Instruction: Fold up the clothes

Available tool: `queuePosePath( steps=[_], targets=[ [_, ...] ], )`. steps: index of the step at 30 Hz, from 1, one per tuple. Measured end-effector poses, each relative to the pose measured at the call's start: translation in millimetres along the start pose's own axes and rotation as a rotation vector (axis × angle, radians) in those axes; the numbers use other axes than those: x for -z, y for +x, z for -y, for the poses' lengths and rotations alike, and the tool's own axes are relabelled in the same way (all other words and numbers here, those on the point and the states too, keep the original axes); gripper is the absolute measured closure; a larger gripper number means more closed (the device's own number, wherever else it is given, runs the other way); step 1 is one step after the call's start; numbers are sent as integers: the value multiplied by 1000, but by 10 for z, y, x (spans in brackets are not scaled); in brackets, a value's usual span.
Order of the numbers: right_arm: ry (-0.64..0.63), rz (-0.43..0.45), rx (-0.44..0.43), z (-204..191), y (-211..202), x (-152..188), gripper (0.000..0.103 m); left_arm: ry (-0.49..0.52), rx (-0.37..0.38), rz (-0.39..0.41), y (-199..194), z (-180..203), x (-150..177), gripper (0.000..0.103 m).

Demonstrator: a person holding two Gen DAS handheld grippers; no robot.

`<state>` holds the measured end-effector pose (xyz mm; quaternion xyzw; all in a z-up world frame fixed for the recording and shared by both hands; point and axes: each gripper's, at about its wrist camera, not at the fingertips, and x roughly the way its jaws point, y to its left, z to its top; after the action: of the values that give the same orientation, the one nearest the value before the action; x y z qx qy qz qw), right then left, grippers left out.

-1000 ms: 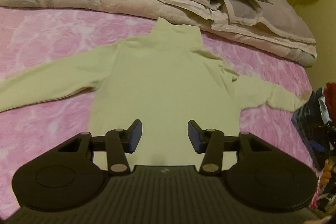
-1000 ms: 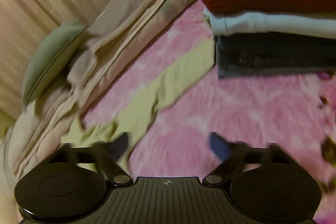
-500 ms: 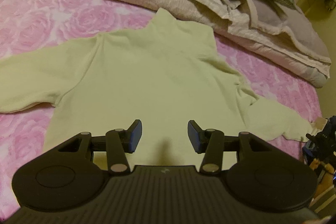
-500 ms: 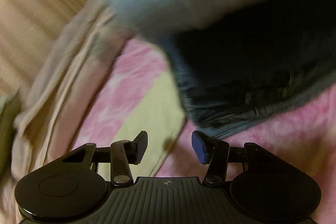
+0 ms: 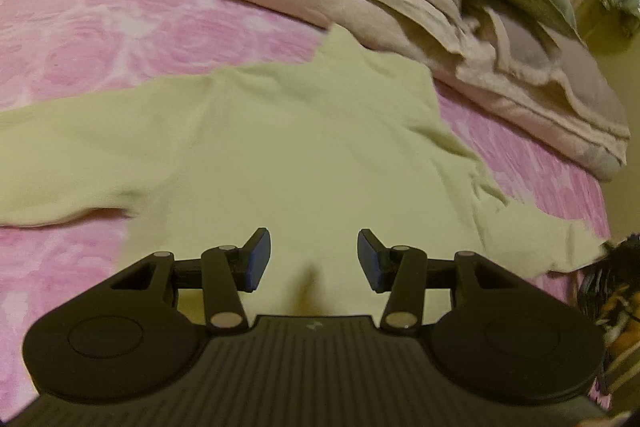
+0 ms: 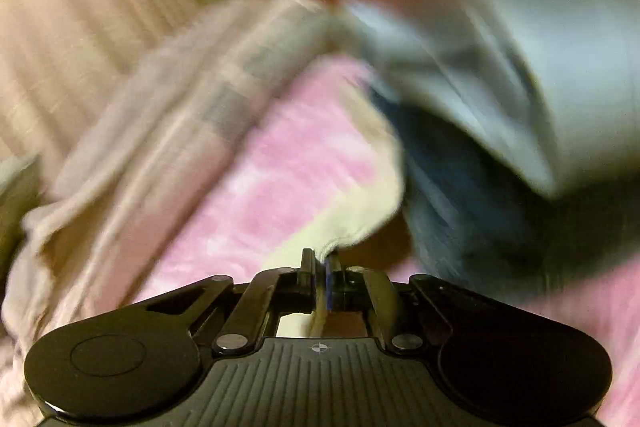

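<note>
So the pale yellow sweater (image 5: 304, 155) is lying flat and unfolded on the pink bed (image 5: 120, 27), sleeves out toward 9 and 3 o'clock, left tongs (image 5: 314, 259) spread above it, right tongs (image 6: 320, 269) pinching one cuff (image 6: 360, 211), folded pile (image 6: 500, 99) nearby.

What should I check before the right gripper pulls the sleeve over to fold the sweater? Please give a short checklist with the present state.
1. Right gripper shut on the sleeve: ok, pale cloth sits between the closed fingers.
2. Depth of that grip: cannot tell, the picture is blurred.
3. Left gripper free: ok, it is open above the sweater and holds nothing.
4. Sweater body flat on the pink bedspread: ok, only small wrinkles near one shoulder.
5. Sleeve clear of the stack of folded clothes: not ok, the stack is right beside the cuff.
</note>
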<state>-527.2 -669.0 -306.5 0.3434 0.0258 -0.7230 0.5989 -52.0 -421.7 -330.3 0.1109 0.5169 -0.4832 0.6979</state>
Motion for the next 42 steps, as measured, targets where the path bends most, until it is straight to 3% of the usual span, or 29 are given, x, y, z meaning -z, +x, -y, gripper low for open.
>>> queuePosePath(
  steps=[4,7,9,10,11,12,14,16,18,26,30,36,38,42],
  targets=[
    [-418,130,-220,-1069,-600,81,101,-78,4,28,-256,-344,21,60],
    [-814,142,-490,-1845,-1206,714,100,-153,9,45,-432,-588,84,60],
    [-1106,79,-607,-2143,-1555,1421,96,-191,0,47,-521,-731,126,60],
    [-1253,44,-662,-2285,-1727,1782,80,-204,-10,46,-554,-794,145,60],
    [-1357,9,-688,-2319,-1829,2145,27,-213,-17,43,-572,-853,165,60],
    [-1436,-20,-704,-2287,-1918,2481,0,-222,-23,39,-588,-911,185,60],
    [-1514,-79,-709,-2141,-1968,2869,0,-234,-31,31,-605,-1012,218,60],
    [-1510,-162,-639,-1973,-1976,3043,1,-224,-21,25,-583,-1049,237,60],
    [-1463,-192,-558,-1845,-1905,3013,1,-207,-6,23,-543,-1054,247,60],
    [-1187,-217,-236,-1307,-1172,2149,7,-314,94,30,29,-899,-74,55],
    [-1020,-255,-168,-1222,-849,1822,9,-368,144,33,318,-821,-237,55],
    [-952,-244,-198,-1154,-887,1701,9,-455,243,130,418,-833,-289,60],
    [-956,-243,-218,-1187,-786,1727,9,-483,276,163,450,-838,-305,99],
    [-1002,-214,-219,-1198,-719,1815,9,-540,343,229,513,-848,-336,103]
  ],
)
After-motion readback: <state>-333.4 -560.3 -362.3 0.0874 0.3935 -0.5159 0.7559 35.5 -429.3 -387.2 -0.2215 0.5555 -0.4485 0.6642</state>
